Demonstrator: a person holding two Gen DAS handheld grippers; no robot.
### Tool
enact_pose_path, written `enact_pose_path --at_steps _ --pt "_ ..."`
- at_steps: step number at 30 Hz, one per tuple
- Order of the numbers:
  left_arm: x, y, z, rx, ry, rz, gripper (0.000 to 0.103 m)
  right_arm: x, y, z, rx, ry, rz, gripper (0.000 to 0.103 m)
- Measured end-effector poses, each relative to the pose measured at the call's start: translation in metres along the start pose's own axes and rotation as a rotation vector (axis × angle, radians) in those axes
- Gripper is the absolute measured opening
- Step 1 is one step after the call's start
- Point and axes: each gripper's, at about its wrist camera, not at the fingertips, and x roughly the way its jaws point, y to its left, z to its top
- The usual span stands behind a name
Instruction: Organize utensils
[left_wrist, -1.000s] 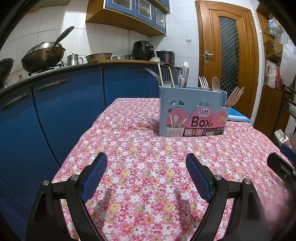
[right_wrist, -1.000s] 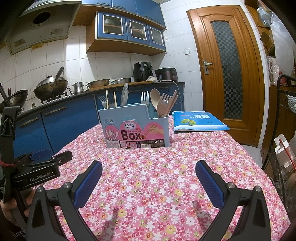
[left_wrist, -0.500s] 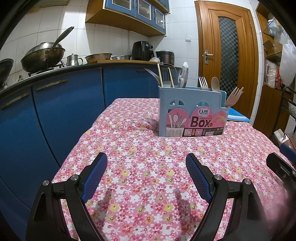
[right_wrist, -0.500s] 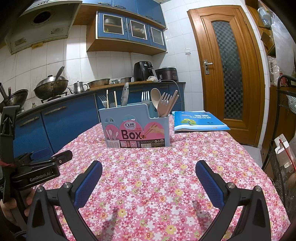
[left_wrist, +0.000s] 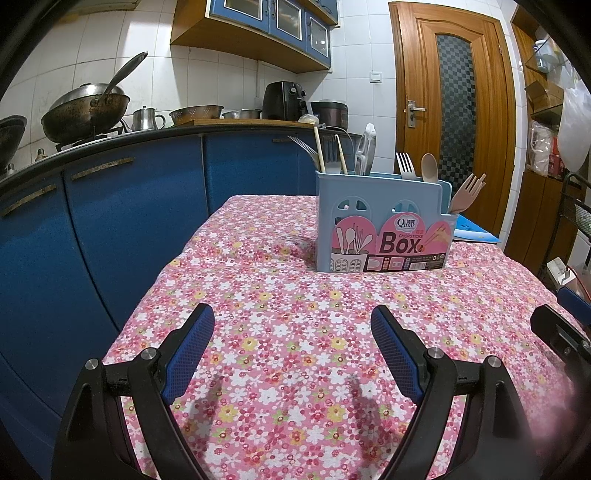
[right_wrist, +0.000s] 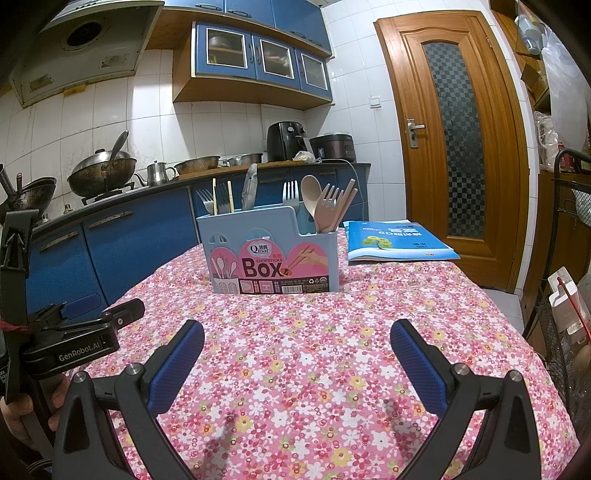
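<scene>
Kitchen table under a floral cloth (right_wrist: 295, 354), landmark the blue box (right_wrist: 273, 254) standing upright near the far middle. Left of the box: blue cabinets (left_wrist: 110, 229) close along the table's left edge, a wok (left_wrist: 85, 110) on the counter above. In the box, left compartment: a metal fork (right_wrist: 203, 197), two chopsticks (right_wrist: 214, 194) and a grey-handled tool, type unclear; right compartment: another fork (right_wrist: 290, 192), a spoon (right_wrist: 311, 194), a wooden fork (right_wrist: 327, 205), all handles down. Right of the box: a blue book (right_wrist: 395, 240) flat on the cloth, a wooden door (right_wrist: 454, 140) beyond. No utensil lies loose on the cloth. Near side of the box: left gripper (left_wrist: 291, 334) and right gripper (right_wrist: 297, 345), both spread wide, nothing between the pads, well apart from the box. Risk, judged: the light box may tip or slide if a leaning handle is pulled sideways; tines may snag neighbours. Room: broad bare cloth before the box; tight on the cabinet side; table edge falls away on the right.
</scene>
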Motion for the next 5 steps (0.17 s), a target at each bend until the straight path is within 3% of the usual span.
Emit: enact_pose_path --at_steps 5 --pt "0.0002 -0.0003 0.0 0.0 0.001 0.0 0.088 0.0003 -0.0003 -0.0005 -0.001 0.001 0.0 0.103"
